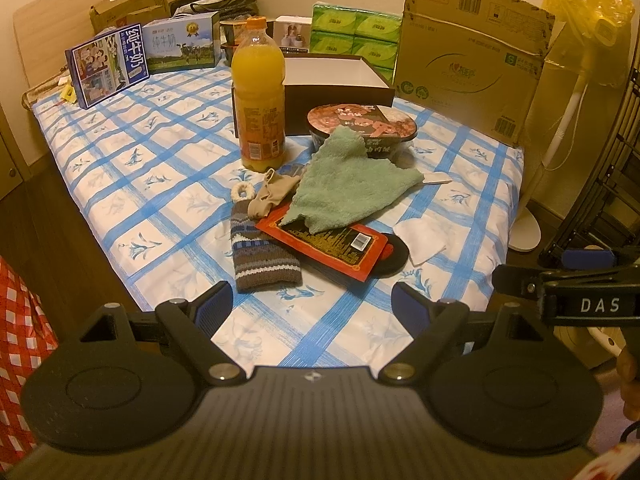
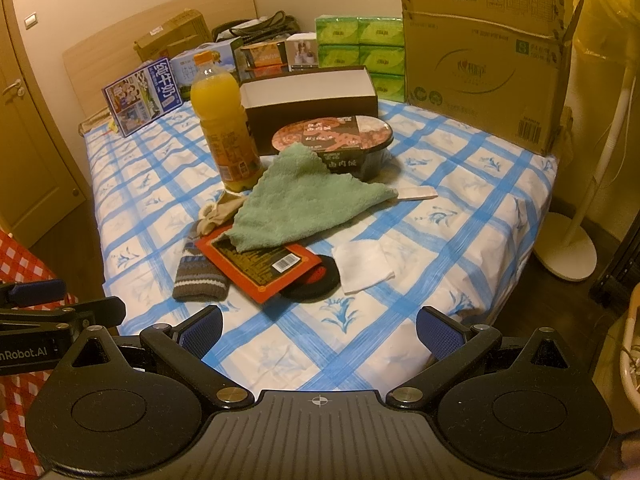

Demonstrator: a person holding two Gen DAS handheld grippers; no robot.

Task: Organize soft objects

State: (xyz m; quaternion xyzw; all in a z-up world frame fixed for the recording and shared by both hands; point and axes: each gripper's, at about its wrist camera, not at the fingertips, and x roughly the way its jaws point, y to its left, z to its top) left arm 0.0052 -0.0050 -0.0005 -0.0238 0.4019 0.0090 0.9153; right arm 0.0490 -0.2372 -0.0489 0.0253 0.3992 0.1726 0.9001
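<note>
A green towel (image 1: 348,184) (image 2: 298,204) lies crumpled mid-table, draped over a red packet (image 1: 328,244) (image 2: 260,264) and leaning on a sealed food bowl (image 1: 362,122) (image 2: 332,138). Left of the towel lie a striped knitted sock (image 1: 260,252) (image 2: 200,276), a beige stocking (image 1: 266,200) (image 2: 218,210) and a white fluffy hair tie (image 1: 243,191). A folded white cloth (image 1: 420,238) (image 2: 362,266) and a black round pad (image 1: 394,258) (image 2: 316,280) lie to the right. My left gripper (image 1: 312,304) and right gripper (image 2: 318,330) both hover open and empty over the near table edge.
An orange juice bottle (image 1: 260,100) (image 2: 224,128) stands behind the pile, beside an open dark box (image 1: 332,78) (image 2: 312,92). Milk cartons (image 1: 108,66), green tissue packs (image 1: 356,38) and a big cardboard box (image 1: 472,64) (image 2: 484,60) line the back. A fan stand (image 2: 572,252) is on the right.
</note>
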